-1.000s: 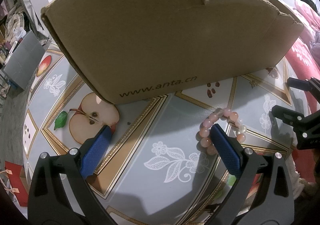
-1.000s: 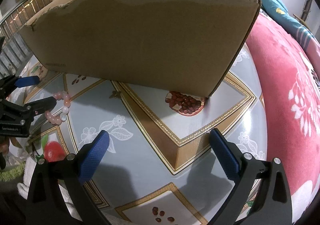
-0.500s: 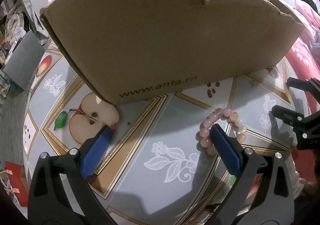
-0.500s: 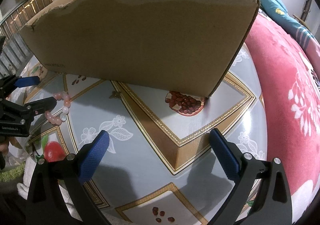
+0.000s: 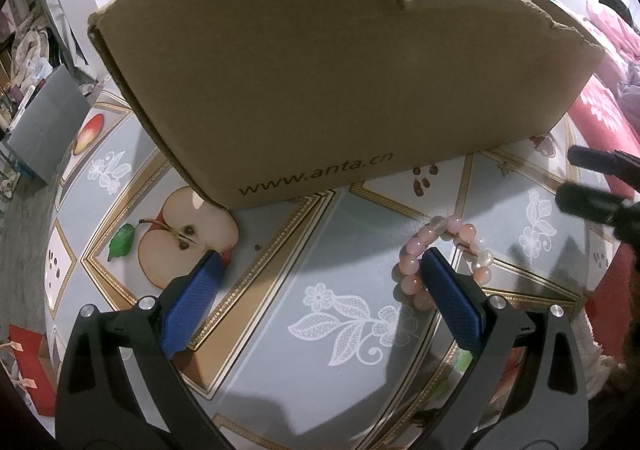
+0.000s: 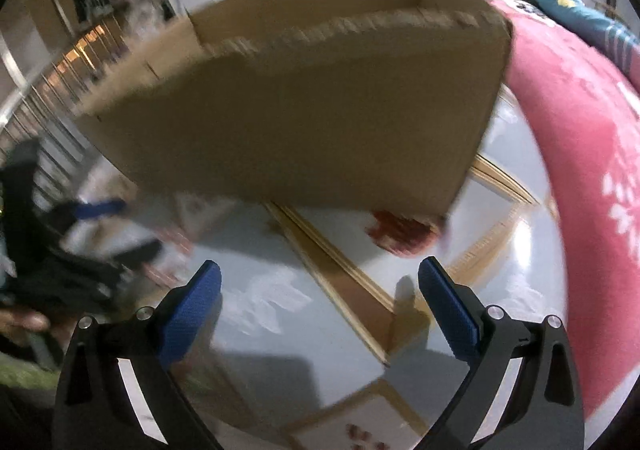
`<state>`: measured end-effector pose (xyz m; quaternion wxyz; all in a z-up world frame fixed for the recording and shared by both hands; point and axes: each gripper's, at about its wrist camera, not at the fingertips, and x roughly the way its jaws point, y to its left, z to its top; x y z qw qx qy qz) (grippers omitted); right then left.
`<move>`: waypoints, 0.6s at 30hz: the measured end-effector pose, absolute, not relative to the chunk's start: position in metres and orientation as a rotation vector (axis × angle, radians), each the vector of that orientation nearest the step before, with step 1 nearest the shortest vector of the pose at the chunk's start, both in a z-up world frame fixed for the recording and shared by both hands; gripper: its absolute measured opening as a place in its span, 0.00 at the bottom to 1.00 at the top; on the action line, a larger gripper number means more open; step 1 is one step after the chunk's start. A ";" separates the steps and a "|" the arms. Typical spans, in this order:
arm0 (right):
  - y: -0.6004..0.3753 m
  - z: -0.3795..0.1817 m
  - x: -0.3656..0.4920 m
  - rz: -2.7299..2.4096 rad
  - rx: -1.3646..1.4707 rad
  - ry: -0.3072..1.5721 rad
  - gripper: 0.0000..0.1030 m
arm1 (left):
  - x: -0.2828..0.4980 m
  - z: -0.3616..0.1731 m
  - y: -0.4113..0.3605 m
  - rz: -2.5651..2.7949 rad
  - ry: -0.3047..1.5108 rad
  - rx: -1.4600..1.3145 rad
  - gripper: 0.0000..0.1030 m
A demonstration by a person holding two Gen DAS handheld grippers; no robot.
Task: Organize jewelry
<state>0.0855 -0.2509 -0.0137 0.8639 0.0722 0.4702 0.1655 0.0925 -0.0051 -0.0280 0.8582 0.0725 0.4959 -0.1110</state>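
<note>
Beside the cardboard box (image 5: 340, 90), left gripper (image 5: 320, 262) and right gripper (image 6: 320, 274) both spread, empty; centre jaws over the bead bracelet (image 5: 444, 254); lift cleanly.

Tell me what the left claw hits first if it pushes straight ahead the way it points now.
Most likely the cardboard box: its printed front wall fills the view ahead of the open left claw. The pink bead bracelet lies at the claw's right fingertip, off that line; depth is uncertain.
</note>
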 end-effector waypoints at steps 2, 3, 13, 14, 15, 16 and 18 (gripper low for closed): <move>-0.243 -0.013 0.084 0.382 0.154 0.961 0.84 | 0.091 -0.028 -0.005 -0.233 1.038 0.152 0.93; -0.239 -0.013 0.084 0.382 0.137 0.951 0.79 | 0.090 -0.028 -0.005 -0.234 1.036 0.152 0.93; -0.228 -0.027 0.095 0.330 0.047 0.900 0.33 | 0.085 -0.028 0.000 -0.255 1.011 0.160 0.93; -0.228 -0.029 0.095 0.330 0.042 0.902 0.31 | 0.084 -0.028 0.001 -0.256 1.012 0.160 0.93; -0.225 -0.031 0.095 0.329 0.040 0.901 0.29 | 0.084 -0.028 0.000 -0.255 1.011 0.159 0.93; -0.225 -0.030 0.094 0.327 0.033 0.894 0.28 | 0.084 -0.028 0.000 -0.255 1.011 0.159 0.93; -0.220 -0.030 0.093 0.326 0.001 0.890 0.25 | 0.084 -0.028 0.001 -0.256 1.008 0.159 0.93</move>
